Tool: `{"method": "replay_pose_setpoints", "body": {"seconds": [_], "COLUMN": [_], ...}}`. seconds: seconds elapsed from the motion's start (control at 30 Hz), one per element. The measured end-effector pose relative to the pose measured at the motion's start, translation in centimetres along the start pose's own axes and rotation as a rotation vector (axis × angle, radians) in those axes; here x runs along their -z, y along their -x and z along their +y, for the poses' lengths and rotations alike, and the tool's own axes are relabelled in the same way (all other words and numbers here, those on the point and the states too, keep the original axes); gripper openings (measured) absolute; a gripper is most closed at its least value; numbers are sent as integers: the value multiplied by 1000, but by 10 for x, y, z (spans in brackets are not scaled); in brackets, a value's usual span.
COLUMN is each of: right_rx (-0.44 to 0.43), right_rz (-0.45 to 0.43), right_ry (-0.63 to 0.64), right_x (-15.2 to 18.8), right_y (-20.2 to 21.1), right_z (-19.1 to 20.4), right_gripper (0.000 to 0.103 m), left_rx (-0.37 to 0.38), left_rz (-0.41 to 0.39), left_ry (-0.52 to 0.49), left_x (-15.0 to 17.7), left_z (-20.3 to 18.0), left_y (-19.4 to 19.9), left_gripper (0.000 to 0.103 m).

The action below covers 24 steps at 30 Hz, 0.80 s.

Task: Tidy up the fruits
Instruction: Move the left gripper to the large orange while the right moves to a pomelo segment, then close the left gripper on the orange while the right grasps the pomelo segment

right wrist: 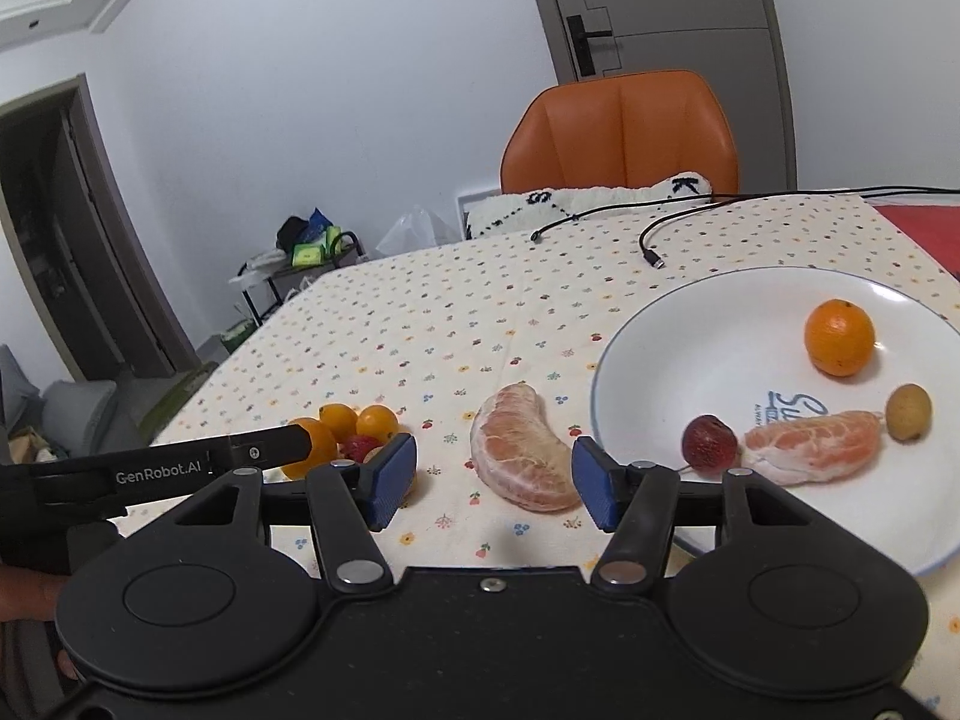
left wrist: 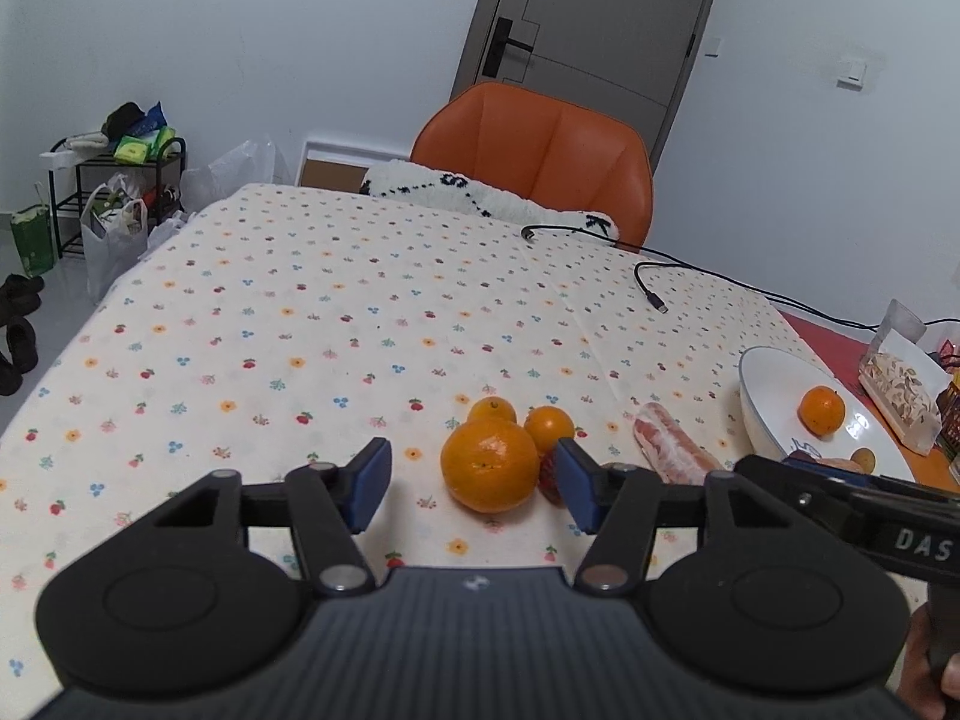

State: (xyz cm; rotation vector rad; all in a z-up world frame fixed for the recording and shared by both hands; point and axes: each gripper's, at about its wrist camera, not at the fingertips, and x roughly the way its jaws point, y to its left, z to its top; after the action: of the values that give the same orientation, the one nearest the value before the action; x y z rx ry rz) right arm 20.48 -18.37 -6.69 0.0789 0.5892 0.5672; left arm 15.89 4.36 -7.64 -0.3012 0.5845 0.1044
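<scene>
My left gripper (left wrist: 471, 483) is open and empty, its jaws just in front of a large orange (left wrist: 489, 465) on the floral tablecloth. Two smaller oranges (left wrist: 549, 427) and a red fruit (left wrist: 549, 480) sit behind and right of it. My right gripper (right wrist: 493, 480) is open and empty, with a peeled pomelo segment (right wrist: 525, 447) between and just beyond its jaws. The white plate (right wrist: 660, 348) on the right holds an orange (right wrist: 839, 337), a second segment (right wrist: 813, 447), a dark red fruit (right wrist: 709, 443) and a small yellowish fruit (right wrist: 909, 412).
Black cables (right wrist: 651, 255) lie on the far side of the table. An orange chair (left wrist: 540, 150) with a white cushion stands behind it. A snack bag (left wrist: 900, 387) sits on a red mat at the right edge. The left gripper's body (right wrist: 180, 465) shows in the right wrist view.
</scene>
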Motion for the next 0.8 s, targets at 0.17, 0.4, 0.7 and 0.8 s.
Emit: {"method": "replay_pose_setpoints", "body": {"seconds": [0.17,0.4,0.7,0.8], "right_rx": [44,85,121,130], "right_rz": [10,26,71,81], "right_ry": [39,109,158,172], "right_x": [-1,-5,-7,-10], "right_y": [-12,-25,-43,-49], "right_z": [9,21,29,31], "right_gripper": [56,55,47,47], "left_rx": [24,48,70,59], "left_rz": [11,32,37,35], "left_ry": [-1,6,26,34], "left_x": [-2,-2,-3,-4], "left_z": [3,5,11,17], "left_y": [-7,-18,-20,-18], "left_gripper": [52,46,38,38]}}
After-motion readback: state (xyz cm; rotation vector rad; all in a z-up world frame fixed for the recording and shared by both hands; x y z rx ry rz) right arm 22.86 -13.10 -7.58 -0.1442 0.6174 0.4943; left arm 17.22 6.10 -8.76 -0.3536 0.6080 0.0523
